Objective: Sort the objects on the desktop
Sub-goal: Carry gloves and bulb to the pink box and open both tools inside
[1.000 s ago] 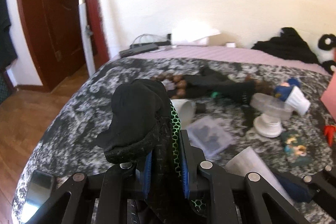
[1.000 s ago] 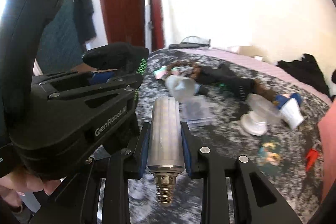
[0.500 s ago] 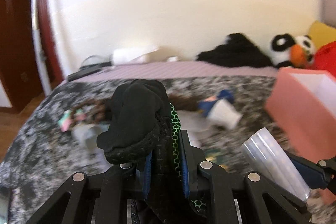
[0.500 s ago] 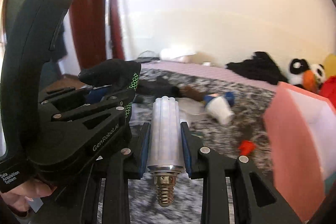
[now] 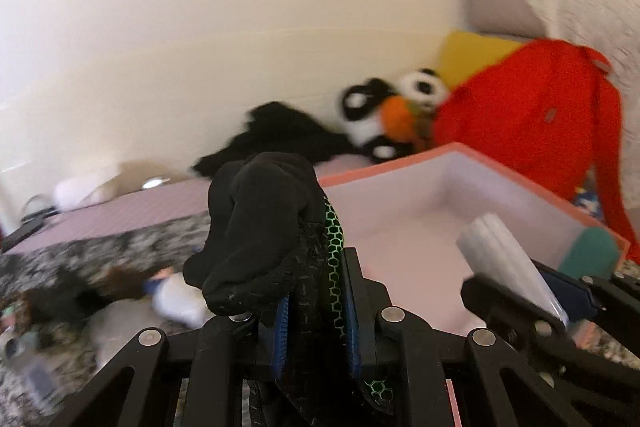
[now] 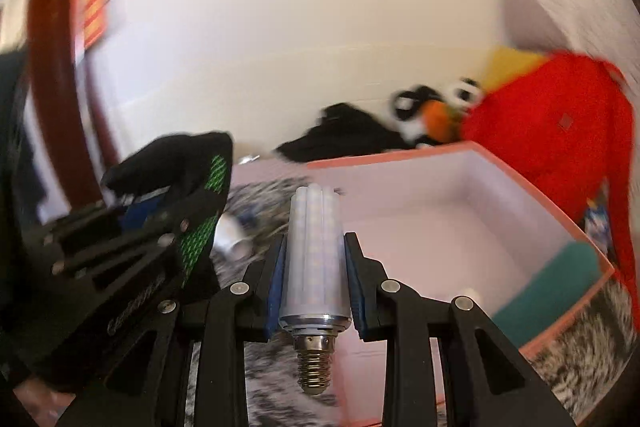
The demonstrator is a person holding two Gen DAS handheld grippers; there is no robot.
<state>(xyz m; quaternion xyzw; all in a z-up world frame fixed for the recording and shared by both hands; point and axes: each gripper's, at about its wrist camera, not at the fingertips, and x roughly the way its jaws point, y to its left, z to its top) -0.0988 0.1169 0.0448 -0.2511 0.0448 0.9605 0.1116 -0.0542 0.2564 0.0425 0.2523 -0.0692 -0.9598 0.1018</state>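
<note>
A pink box [image 6: 472,211] sits on the grey patterned bed [image 5: 100,247] by a white wall [image 5: 200,47]. The left gripper [image 5: 316,307] pinches a black glove [image 5: 260,223]; the right gripper [image 6: 316,291] pinches a light bulb [image 6: 316,255].

The pink box [image 6: 472,227] lies open on top, its floor mostly bare. A red backpack [image 6: 560,131] crowds its far side; a green block [image 6: 560,287] fills one corner.

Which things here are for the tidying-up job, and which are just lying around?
For the job:
- black glove in the left tool
- light bulb in the right tool
- pink box

Just lying about:
- red backpack
- panda toy
- black clothes
</note>
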